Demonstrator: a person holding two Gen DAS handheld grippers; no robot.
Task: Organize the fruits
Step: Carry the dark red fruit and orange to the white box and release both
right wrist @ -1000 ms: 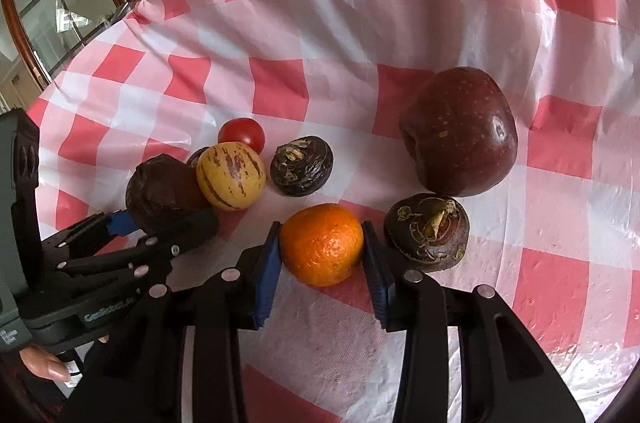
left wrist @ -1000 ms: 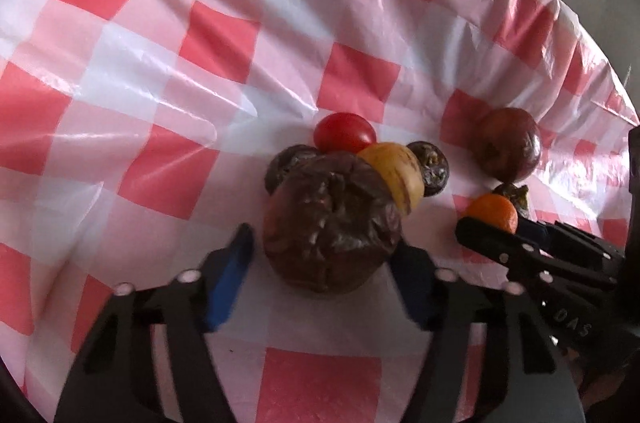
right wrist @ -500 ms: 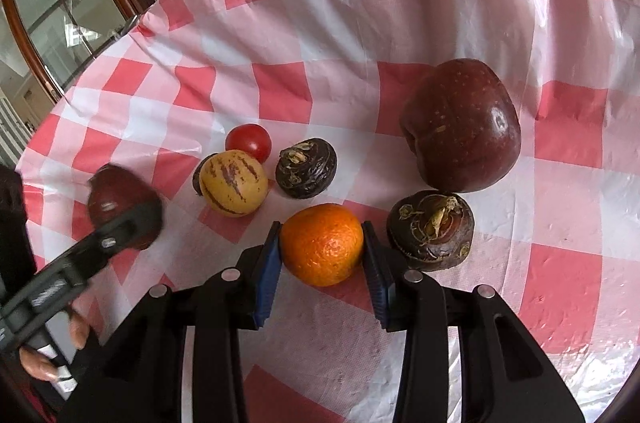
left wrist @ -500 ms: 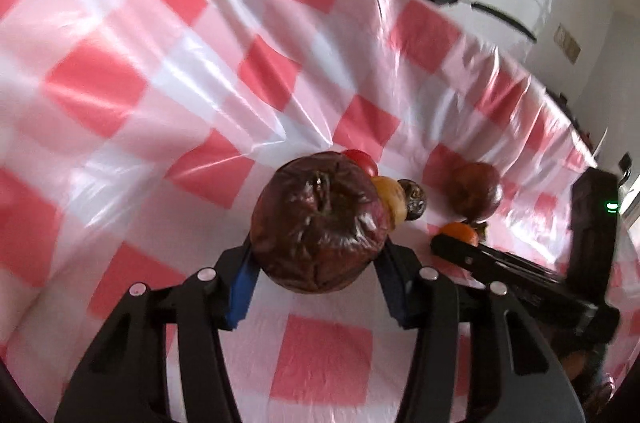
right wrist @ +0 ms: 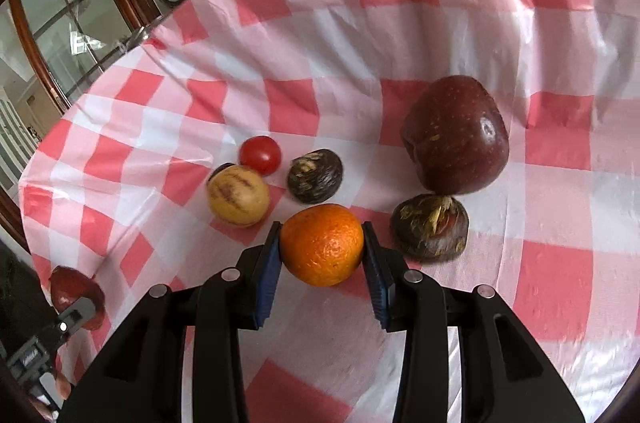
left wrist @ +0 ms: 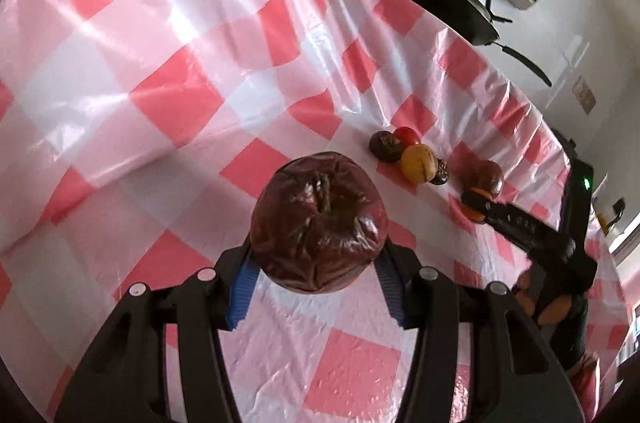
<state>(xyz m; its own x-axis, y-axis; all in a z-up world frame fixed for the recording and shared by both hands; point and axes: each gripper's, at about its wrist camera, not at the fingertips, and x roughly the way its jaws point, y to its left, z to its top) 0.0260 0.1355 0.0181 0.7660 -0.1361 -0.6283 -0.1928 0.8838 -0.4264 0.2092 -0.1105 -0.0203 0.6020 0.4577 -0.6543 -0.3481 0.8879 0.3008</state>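
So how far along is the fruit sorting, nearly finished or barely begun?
Barely begun, I'd say. No fruit sits visibly sorted yet. In hand: the left claw grips a wrinkled dark fruit, away from the cluster, and the right claw grips the orange. Left on the cloth: the apple, tomato, yellow fruit and at least two small dark ones.

A red-checked plastic cloth (right wrist: 400,35) covers the counter. On it, left of the big red apple (right wrist: 456,135), lie a tomato (right wrist: 260,155), a striped yellow fruit (right wrist: 238,197) and a dark shrivelled fruit (right wrist: 315,175).
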